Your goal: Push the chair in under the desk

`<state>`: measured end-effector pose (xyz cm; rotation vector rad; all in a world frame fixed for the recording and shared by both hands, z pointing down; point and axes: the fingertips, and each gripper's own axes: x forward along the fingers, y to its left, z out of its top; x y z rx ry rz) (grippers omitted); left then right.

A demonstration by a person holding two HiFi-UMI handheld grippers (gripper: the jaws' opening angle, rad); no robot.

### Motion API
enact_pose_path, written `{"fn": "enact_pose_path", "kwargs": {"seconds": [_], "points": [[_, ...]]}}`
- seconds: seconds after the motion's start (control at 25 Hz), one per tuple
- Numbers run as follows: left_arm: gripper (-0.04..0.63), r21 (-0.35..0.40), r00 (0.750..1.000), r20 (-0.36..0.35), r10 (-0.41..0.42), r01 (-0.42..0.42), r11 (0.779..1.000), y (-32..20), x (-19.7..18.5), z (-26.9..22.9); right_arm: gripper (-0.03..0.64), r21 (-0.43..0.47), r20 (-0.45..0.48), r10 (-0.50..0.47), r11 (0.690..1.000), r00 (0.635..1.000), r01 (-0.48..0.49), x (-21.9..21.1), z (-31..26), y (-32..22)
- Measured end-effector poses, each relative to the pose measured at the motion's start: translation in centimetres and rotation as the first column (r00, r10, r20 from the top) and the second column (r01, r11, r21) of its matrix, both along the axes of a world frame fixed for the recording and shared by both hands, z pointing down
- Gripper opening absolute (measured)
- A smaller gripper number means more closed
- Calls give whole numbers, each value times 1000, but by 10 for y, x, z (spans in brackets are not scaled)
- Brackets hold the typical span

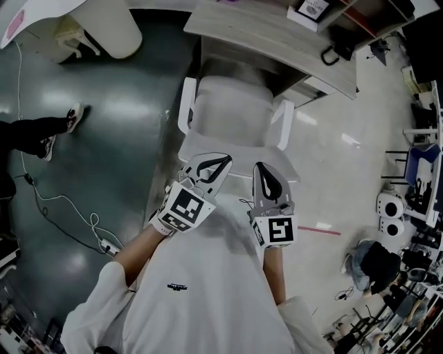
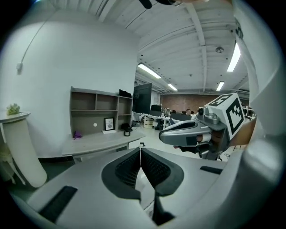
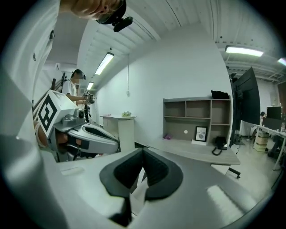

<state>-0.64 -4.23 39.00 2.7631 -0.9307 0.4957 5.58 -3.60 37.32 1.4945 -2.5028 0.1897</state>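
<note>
A white chair with two armrests stands half under the light wooden desk, its seat front tucked beneath the desk edge. My left gripper and right gripper are side by side over the top of the chair's backrest, both shut with nothing between the jaws. Whether the tips touch the backrest I cannot tell. In the left gripper view the shut left gripper points toward the desk, with the right gripper beside it. The right gripper view shows the shut right gripper and the desk.
A black phone and a framed picture sit on the desk. A person's legs and a white cable are on the dark floor at left. A white pedestal stands at back left. Equipment crowds the right.
</note>
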Motion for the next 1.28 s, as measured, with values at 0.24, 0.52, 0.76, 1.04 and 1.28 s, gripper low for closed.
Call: {"fn": "enact_pose_path", "kwargs": {"seconds": [0.24,0.52,0.76,1.04,1.28], "points": [[11,-89,998,47,52,-48,995,4,0,22,35,-32,-27,-27,999,999,26,5,8,-9],[157,-192,977,143,161,-132,972,22,11,62,136,-161,-65,-107,982,992,95,13,39,-2],[224,-221,941,222,257,-208,953,34,17,91,190,-265,-95,-249,940,964,217,22,81,17],[227,-284,876,342,340,-248,926,44,14,133,224,-418,-246,-385,870,890,261,25,138,37],[227,-271,787,500,361,-254,929,38,7,169,225,-466,-424,-449,853,787,235,39,182,39]]}}
